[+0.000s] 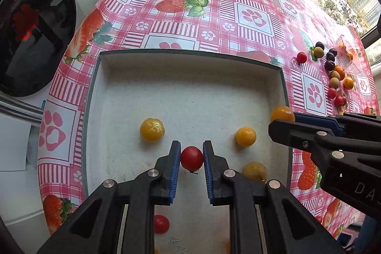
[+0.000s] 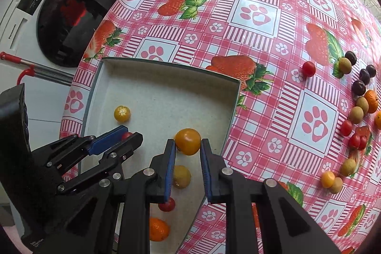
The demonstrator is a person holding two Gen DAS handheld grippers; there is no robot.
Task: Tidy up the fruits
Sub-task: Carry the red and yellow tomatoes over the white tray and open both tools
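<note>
My left gripper is shut on a red cherry tomato above the white tray. My right gripper is shut on a yellow-orange tomato over the tray's right side; it shows in the left wrist view too. In the tray lie yellow tomatoes and a red one. A small orange lies at the tray's near end.
A loose heap of fruit lies on the strawberry tablecloth at the right: red tomatoes, dark grapes, tan longans, an orange. A washing machine stands left of the table. A plastic bag lies far right.
</note>
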